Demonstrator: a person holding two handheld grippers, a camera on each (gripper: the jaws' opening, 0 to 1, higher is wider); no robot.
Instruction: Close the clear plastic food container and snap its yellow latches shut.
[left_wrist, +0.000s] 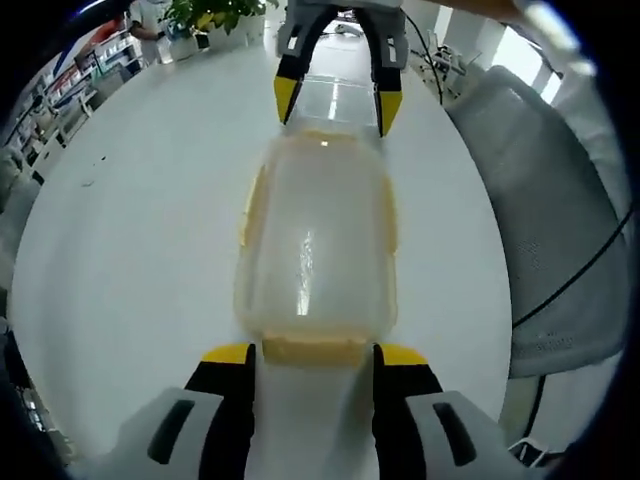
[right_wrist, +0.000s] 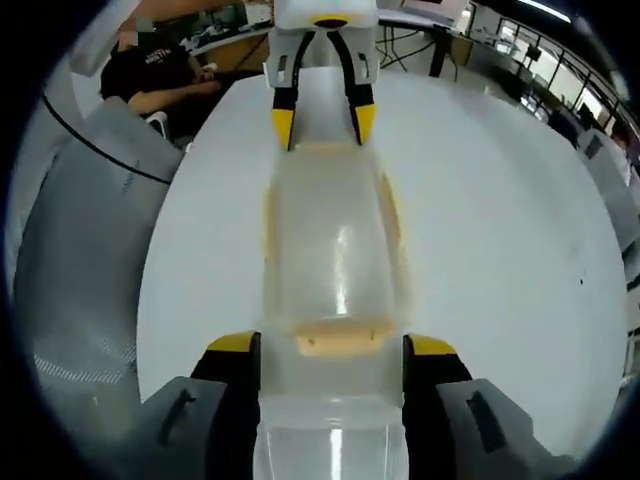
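Observation:
The clear plastic container (left_wrist: 315, 235) lies lengthwise on the round white table (left_wrist: 130, 230), lid on top, with yellow latches along its sides and ends. In the left gripper view my left gripper (left_wrist: 316, 356) stands open, its yellow-tipped jaws astride the near end latch (left_wrist: 315, 349). My right gripper (left_wrist: 338, 98) is at the far end, jaws apart on either side of that end. In the right gripper view the container (right_wrist: 335, 250) runs away from my right gripper (right_wrist: 333, 345), which stands open around the near end latch (right_wrist: 340, 341); the left gripper (right_wrist: 322, 112) straddles the far end. Whether the jaws touch the container is unclear.
A grey mesh chair (left_wrist: 560, 220) stands at the table's edge, also seen as the chair (right_wrist: 90, 250). A seated person in black (right_wrist: 160, 70) is beyond the table. Potted plants (left_wrist: 215, 12) and shelves lie further off. The table (right_wrist: 500, 230) is bare around the container.

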